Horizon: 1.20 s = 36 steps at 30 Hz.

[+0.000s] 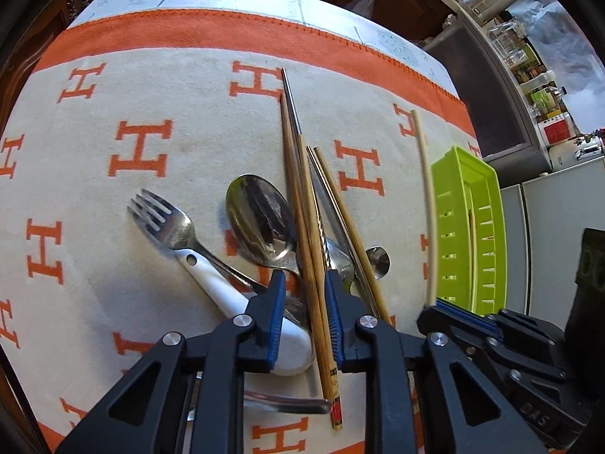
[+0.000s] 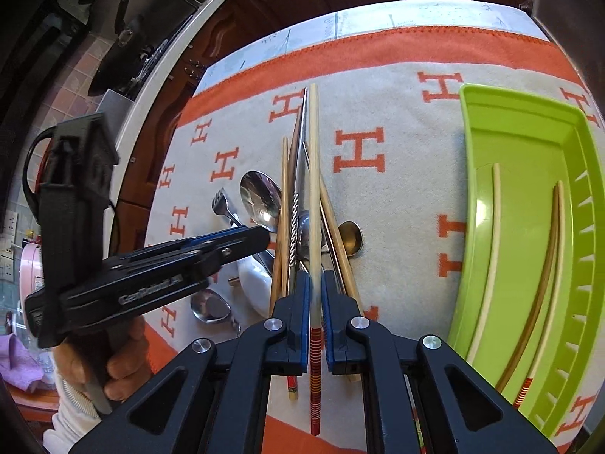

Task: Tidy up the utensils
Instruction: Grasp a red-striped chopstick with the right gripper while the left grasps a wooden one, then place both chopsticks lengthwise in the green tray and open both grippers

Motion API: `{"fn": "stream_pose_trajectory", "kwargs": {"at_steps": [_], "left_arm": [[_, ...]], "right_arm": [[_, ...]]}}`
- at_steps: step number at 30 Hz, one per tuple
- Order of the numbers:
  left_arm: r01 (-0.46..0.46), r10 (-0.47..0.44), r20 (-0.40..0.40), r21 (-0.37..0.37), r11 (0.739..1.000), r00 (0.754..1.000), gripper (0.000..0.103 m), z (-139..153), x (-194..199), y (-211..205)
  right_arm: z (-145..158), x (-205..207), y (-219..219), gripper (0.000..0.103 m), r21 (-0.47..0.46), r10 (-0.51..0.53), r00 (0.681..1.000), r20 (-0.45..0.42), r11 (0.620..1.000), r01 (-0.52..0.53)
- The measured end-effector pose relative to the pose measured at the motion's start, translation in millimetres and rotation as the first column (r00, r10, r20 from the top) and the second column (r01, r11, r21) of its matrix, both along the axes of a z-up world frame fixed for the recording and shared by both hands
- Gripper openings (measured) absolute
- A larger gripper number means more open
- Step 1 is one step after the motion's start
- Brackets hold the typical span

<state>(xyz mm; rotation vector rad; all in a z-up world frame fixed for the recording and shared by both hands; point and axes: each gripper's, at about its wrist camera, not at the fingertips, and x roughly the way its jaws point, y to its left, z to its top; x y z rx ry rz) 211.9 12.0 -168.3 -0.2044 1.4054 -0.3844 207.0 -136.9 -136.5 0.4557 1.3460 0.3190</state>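
Right wrist – right gripper [image 2: 315, 283] jaws clamping cream chopstick [image 2: 313, 189], green tray [image 2: 480, 143] beside.

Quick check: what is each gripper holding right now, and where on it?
The right gripper is shut on a cream chopstick, gripped near its red-striped handle end. The left gripper holds nothing; its jaws are open, straddling the wooden chopsticks in the pile.

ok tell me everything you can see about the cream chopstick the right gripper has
The cream chopstick is a long, slim, plastic-looking stick with a red, gold-striped butt end. The right gripper is shut on it near that end, blue pads on either side. It is held above the utensil pile, tip pointing away, left of the green tray.
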Motion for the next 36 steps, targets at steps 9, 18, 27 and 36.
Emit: {"fn": "stream_pose_trajectory", "kwargs": {"at_steps": [9, 18, 27, 36], "left_arm": [[-0.02, 0.019, -0.04, -0.022, 1.0, 0.999, 0.017, -19, 6, -6], [-0.02, 0.019, -0.026, -0.049, 0.999, 0.999, 0.005, -23, 4, -6], [-0.062, 0.062, -0.002, -0.097, 0.993, 0.998, 0.004, -13, -7, 4], [-0.047, 0.055, 0.044, -0.171, 0.984, 0.998, 0.004, 30, -34, 12]], "right_arm": [[-3, -7, -18, 0.007, 0.033, -0.014, 1.0, -0.006, 0.999, 0.014], [-11, -7, -25, 0.007, 0.056, -0.029, 0.999, -0.019, 0.998, 0.03], [-12, -8, -30, 0.006, 0.08, -0.048, 0.999, -0.025, 0.996, 0.049], [7, -21, -45, 0.006, 0.116, -0.083, 0.997, 0.006, 0.99, 0.081]]}}
